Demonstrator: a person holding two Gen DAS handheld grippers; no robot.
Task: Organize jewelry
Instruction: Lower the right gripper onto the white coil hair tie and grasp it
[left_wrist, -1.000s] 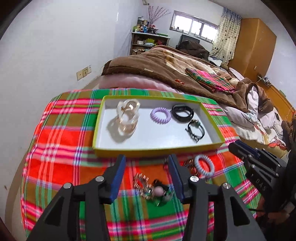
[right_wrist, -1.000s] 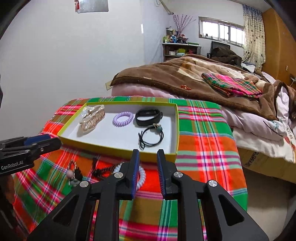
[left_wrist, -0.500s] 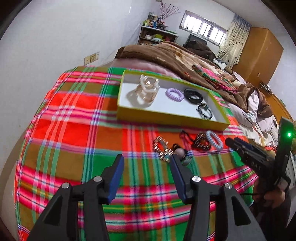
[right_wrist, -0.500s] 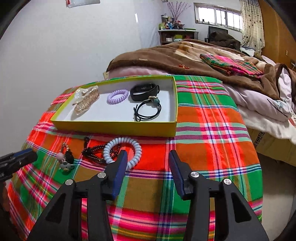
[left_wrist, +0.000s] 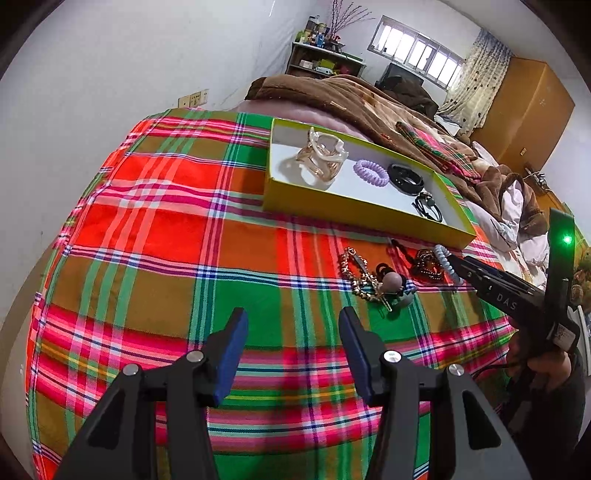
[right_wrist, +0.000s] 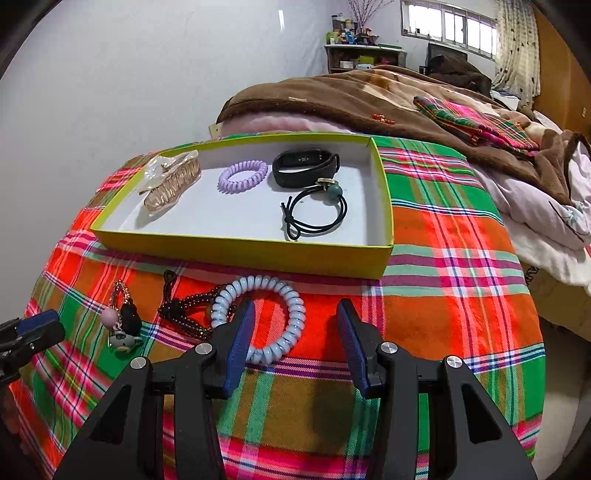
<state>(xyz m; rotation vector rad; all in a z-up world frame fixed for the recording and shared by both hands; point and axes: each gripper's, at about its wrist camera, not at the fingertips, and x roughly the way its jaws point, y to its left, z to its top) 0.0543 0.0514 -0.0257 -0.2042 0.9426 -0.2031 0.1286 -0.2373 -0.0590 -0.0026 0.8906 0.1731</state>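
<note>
Plaid counter (right_wrist: 461, 295) by a bed: tray (right_wrist: 240, 254) half filled.
Right hand-held gripper (right_wrist: 295, 332), jaws apart, straddles the blue coil tie (right_wrist: 291, 314); closing may snag the touching beads (right_wrist: 184, 317). Left hand-held gripper (left_wrist: 291, 347) gapes, empty.

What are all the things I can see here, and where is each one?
Tray: 1, yellow-green with white floor, on the cloth.
Hair claw: 1, clear amber, tray's left end.
Purple coil tie: 1, lilac, in tray.
Wristband: 1, black, in tray.
Elastic tie: 1, black with bead, in tray.
Blue coil tie: 1, pale blue, on cloth before tray.
Bead bracelet: 1, dark brown, beside blue coil.
Charm chain: 1, gold, pink and black, on cloth.
Plaid cloth: 1, red-green.
Blanket: 1, brown, behind.
Left gripper: open.
Right gripper: open, over blue coil.
</note>
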